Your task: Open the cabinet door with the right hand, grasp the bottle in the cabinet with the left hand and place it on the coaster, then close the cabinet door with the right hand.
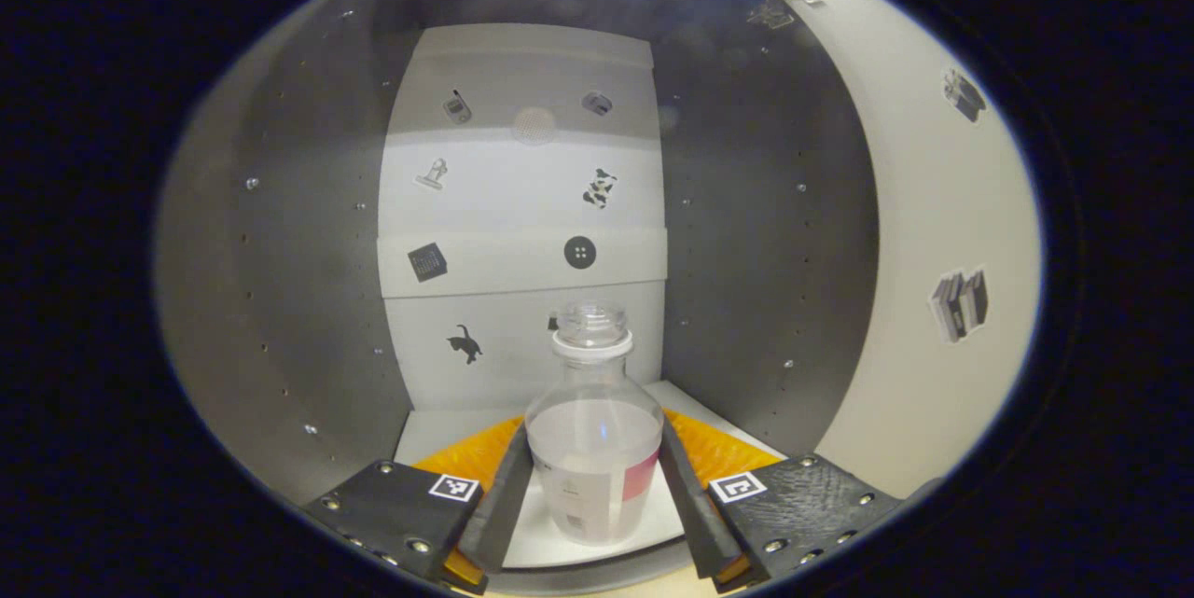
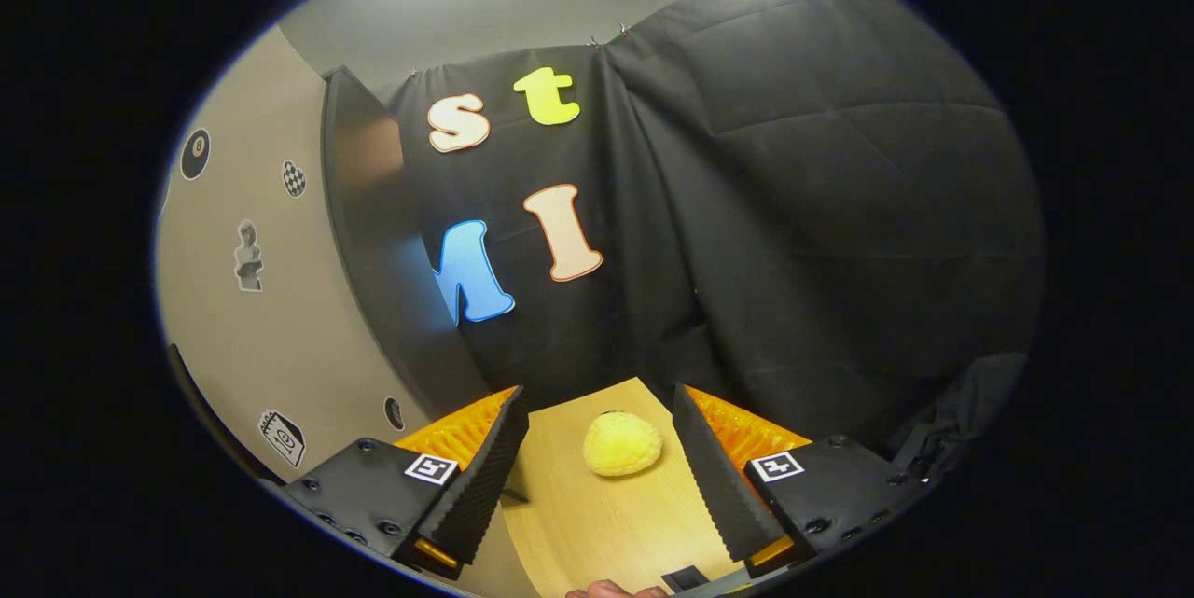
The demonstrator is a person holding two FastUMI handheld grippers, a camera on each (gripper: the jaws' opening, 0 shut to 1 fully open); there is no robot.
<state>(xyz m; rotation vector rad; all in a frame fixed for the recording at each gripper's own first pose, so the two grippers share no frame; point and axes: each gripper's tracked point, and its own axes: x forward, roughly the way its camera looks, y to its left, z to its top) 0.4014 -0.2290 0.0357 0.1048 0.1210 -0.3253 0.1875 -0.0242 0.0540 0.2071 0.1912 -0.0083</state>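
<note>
The clear uncapped plastic bottle (image 1: 594, 430) stands at the cabinet shelf's front edge between the left gripper's (image 1: 595, 477) narrowed jaws, whose uneven closing might tip it; right gripper (image 2: 597, 458) jaws wide

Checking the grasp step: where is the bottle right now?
In the left gripper view, the bottle stands upright on the cabinet floor, low centre, between the left tongs, with the stickered back panel behind it.
</note>
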